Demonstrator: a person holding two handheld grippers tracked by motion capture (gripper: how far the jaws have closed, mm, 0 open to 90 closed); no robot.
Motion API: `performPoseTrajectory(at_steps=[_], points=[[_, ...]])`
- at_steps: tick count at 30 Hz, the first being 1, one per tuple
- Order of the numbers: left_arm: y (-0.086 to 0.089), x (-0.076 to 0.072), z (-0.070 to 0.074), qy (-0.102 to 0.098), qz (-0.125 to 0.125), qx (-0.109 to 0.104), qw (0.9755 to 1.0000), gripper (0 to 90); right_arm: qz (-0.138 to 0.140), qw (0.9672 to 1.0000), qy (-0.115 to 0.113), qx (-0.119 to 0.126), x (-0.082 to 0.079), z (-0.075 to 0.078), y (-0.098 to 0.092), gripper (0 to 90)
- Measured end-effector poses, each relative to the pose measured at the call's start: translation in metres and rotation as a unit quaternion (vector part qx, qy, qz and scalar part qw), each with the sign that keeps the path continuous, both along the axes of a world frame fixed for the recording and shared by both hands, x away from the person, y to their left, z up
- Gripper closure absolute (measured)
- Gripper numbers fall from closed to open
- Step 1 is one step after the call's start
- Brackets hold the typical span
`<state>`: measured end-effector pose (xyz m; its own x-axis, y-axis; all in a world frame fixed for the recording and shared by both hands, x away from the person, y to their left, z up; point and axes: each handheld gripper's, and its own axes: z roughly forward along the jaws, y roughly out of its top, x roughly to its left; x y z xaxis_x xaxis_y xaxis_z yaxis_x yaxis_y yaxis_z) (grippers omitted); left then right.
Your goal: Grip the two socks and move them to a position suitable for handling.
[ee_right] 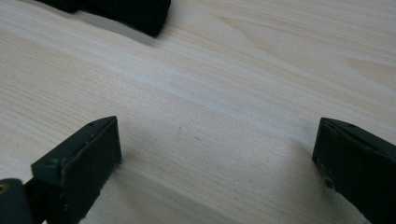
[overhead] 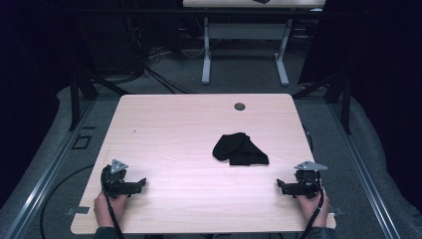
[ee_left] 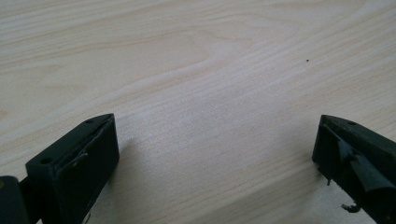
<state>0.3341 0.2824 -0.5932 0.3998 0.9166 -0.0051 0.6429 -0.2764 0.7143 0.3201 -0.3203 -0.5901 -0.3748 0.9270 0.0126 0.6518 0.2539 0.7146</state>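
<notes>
- left hand-held gripper [overhead: 142, 183] sits on the bench [overhead: 174, 129] at the near left corner, jaws spread wide w/ nothing but bare wood btwn them
- right hand-held gripper [overhead: 280, 185] at the near right corner, same deal: jaws wide apart, nothing in them
- both point inward, toward each other
- black cloth [overhead: 240, 149] lies crumpled a bit right of bench center, well apart from both, closer to the right one
- in the right gripper view an edge of the cloth [ee_right: 126, 11] shows at the top, apart from the jaws
- small round grommet hole [overhead: 240, 106] near the far edge of the bench
</notes>
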Motion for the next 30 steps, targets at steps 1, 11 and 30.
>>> performPoseTrajectory(at_steps=[1, 11, 30], points=[[0.0000, 0.0000, 0.0000, 0.000, 0.000, 0.000, 1.0000, 0.4, 0.000, 1.0000, 0.000, 0.000, 0.0000, 0.0000, 0.0000, 0.8], [0.0000, -0.0002, 0.0000, 0.000, -0.001, 0.000, 1.0000, 0.4, -0.001, 1.0000, 0.000, -0.001, -0.0003, 0.0003, -0.0003, 1.4], [0.0005, 0.0000, 0.0001, 0.001, -0.004, -0.001, 1.0000, 0.4, 0.001, 0.9998, 0.016, -0.009, 0.0030, 0.0024, 0.0012, 0.0]])
